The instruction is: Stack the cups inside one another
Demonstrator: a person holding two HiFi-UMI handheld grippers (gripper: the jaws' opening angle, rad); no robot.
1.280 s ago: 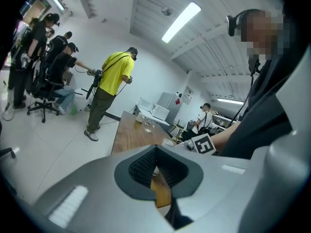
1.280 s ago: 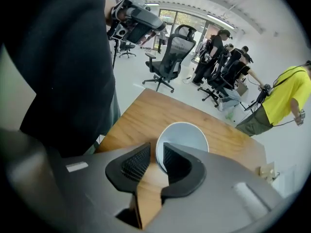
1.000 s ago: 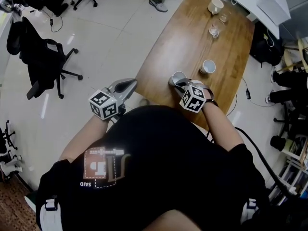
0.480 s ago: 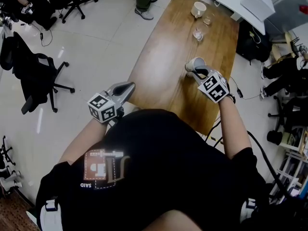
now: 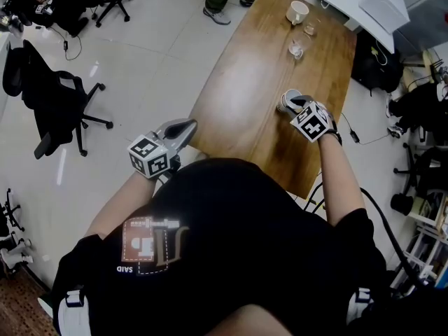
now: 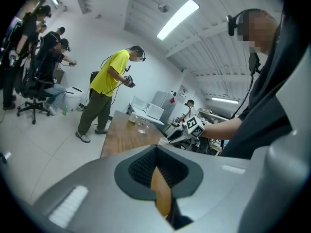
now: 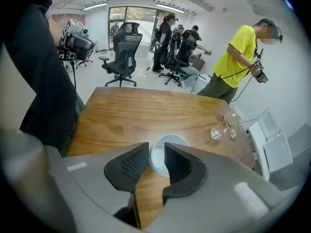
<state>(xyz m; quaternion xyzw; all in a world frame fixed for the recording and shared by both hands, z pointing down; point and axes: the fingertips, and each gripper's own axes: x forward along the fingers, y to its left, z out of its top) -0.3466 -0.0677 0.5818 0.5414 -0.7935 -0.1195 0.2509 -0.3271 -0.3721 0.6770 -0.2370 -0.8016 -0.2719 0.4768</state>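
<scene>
I've swung my right gripper (image 7: 156,150) from the near edge of the table (image 5: 245,82) out to its right side. The jaws have just opened, and the white cup (image 5: 285,102) stands loose between them. My left gripper (image 5: 185,126) hasn't moved: closed, empty.

You are in an open office that also serves as a recording lab. The floor (image 5: 154,54) is of pale, glossy tiles, and black office chairs (image 5: 52,82) on wheels stand about on it. Beside you is a long wooden table (image 5: 245,82), and past its far end there are white boxes (image 5: 367,2). Cables (image 5: 355,135) run over the floor at the right, near some shelves (image 5: 427,236). Overhead, long lamps (image 6: 177,18) are fixed to a white ceiling. Other people (image 7: 182,45) sit on such chairs near tall windows (image 7: 129,16). A person in a yellow shirt (image 6: 109,81) wears a headset and holds a device with both hands.
</scene>
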